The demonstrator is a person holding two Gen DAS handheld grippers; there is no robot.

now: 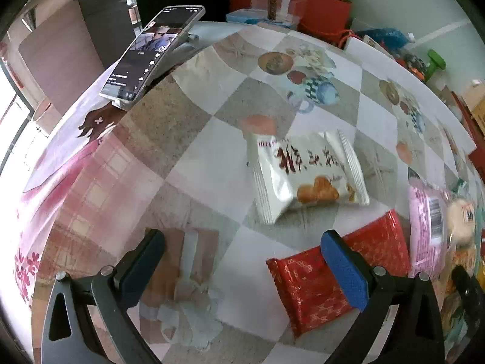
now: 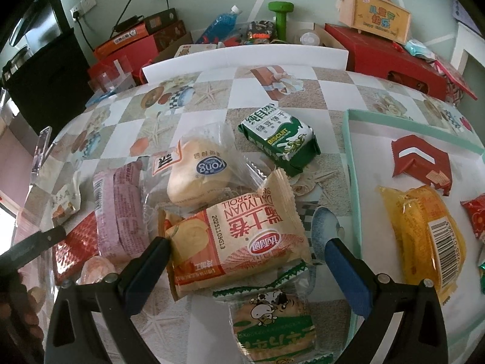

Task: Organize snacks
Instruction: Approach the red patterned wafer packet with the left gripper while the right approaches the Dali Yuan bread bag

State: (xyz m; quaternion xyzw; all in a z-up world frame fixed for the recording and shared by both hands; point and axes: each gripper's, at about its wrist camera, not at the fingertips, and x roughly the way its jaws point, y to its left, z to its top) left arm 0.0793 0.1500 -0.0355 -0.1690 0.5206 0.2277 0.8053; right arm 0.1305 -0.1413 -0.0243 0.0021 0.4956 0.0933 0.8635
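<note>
My left gripper (image 1: pixel 242 261) is open and empty above the table, with a red patterned snack pack (image 1: pixel 306 291) under its right finger and a white snack pack (image 1: pixel 306 176) just beyond. My right gripper (image 2: pixel 247 261) is open, its fingers on either side of an orange Swiss-roll pack (image 2: pixel 239 236). Around it lie a clear-wrapped bun (image 2: pixel 197 176), a pink pack (image 2: pixel 116 215), a green biscuit pack (image 2: pixel 280 139) and a green cow-print pack (image 2: pixel 272 324). A teal tray (image 2: pixel 353 163) at the right holds a yellow pack (image 2: pixel 424 236) and a red pack (image 2: pixel 419 160).
A phone on a stand (image 1: pixel 151 57) stands at the table's far left. Red boxes (image 2: pixel 394 51), a blue bottle (image 2: pixel 221 24) and a green dumbbell (image 2: pixel 282 15) crowd the wall behind the table. A white chair back (image 2: pixel 242 57) is at the far edge.
</note>
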